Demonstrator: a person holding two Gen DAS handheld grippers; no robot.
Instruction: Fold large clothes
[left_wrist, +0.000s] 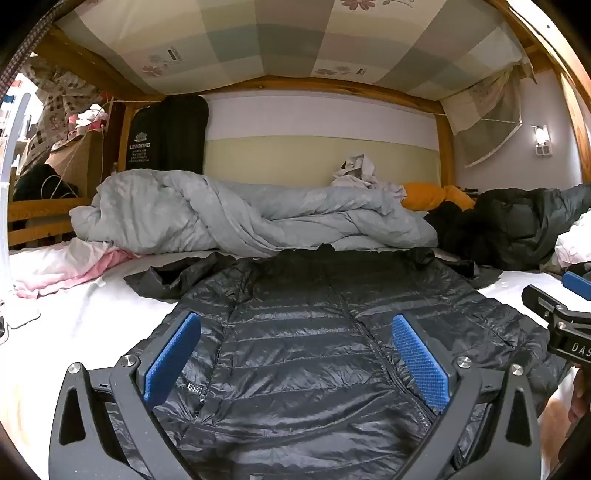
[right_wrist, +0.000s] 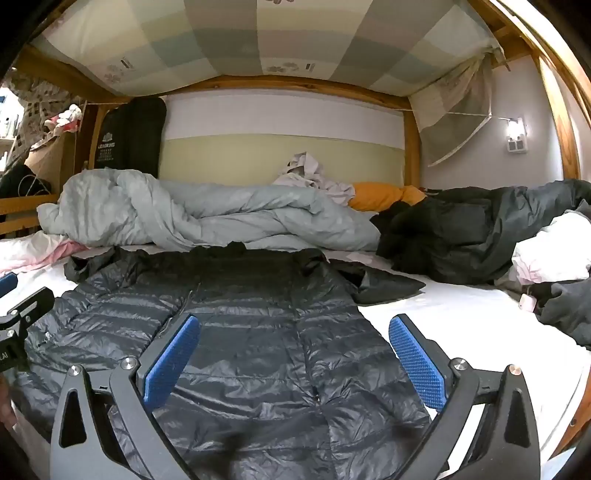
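Leftmost, a pink cloth lies on the bed. Next, the left claw gapes wide over the black puffer jacket, spread flat mid-bed. Beside it, the right claw also gapes, empty, above the jacket's right edge. Dark clothes are heaped far right.

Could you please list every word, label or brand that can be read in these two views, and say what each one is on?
"LEAOKING": white print on the black bag standing at the head of the bed; the small lines beneath it are too blurred to read.
"DAS", cut off at the frame edge: on the right gripper body.
"LAI", partial: on the left gripper body.
White logo on the black down jacket hem: partly hidden, unreadable.
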